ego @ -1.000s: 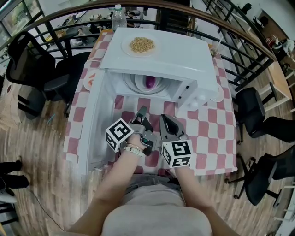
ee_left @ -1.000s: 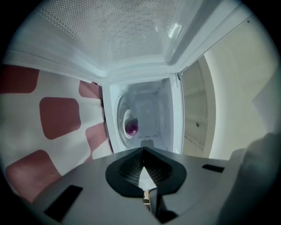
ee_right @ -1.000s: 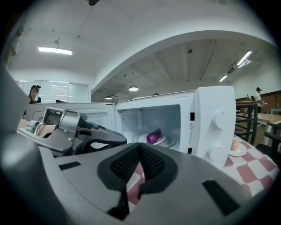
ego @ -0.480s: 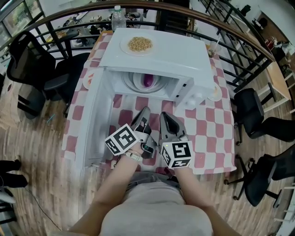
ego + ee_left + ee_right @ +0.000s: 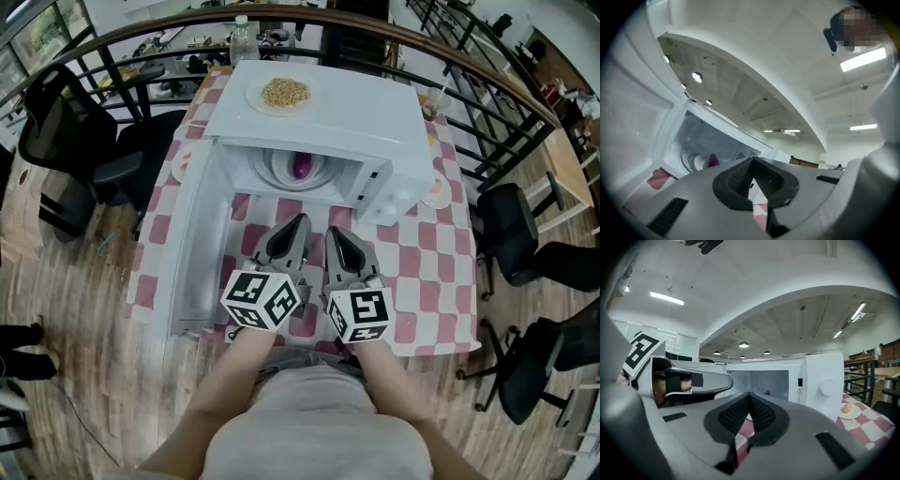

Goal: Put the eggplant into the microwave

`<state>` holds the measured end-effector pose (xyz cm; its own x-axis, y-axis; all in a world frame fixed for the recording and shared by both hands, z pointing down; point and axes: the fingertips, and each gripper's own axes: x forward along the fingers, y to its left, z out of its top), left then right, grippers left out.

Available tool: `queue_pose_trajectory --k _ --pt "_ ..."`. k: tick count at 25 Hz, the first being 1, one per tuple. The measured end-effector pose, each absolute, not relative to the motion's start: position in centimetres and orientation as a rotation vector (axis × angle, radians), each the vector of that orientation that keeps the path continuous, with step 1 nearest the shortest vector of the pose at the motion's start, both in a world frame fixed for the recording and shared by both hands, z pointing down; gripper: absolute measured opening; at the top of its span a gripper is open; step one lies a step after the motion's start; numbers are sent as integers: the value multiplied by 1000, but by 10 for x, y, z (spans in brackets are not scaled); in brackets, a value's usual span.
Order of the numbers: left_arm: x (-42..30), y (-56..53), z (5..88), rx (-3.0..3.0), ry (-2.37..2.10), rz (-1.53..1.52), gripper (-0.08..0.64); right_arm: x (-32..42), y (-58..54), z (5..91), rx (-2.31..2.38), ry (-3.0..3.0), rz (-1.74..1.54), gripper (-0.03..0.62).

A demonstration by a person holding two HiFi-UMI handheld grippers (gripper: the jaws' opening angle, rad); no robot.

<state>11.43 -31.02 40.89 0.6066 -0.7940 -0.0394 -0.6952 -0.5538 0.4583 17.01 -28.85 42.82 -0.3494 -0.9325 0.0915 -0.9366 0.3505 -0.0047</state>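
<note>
**Eggplant inside the open microwave, with both grippers closed and empty in front of it.**

The purple eggplant (image 5: 301, 167) lies on a white dish (image 5: 277, 169) inside the white microwave (image 5: 347, 117). The microwave stands on the red-and-white checkered table (image 5: 427, 267), toward the far edge, and its door (image 5: 192, 248) is swung wide toward the table's left edge. The left gripper (image 5: 294, 225) and the right gripper (image 5: 335, 236) hang close together, side by side, over the table's near edge and point at the open cavity. Each has its jaws pressed together with nothing between them. A plate of grains (image 5: 285, 92) sits on the microwave's roof. An egg on a saucer (image 5: 437, 195) rests just beside the microwave, toward the table's right edge.
</note>
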Motion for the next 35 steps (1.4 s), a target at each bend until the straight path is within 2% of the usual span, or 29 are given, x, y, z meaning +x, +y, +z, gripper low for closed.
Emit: queue_pose_trajectory --k 15,35 --pt "132 -297 400 2842 -1347 -6 2 172 -281 416 1780 -2520 -30 23" --pt "142 -288 404 2921 -1316 88 2 174 -276 413 1804 -2500 -77 23"
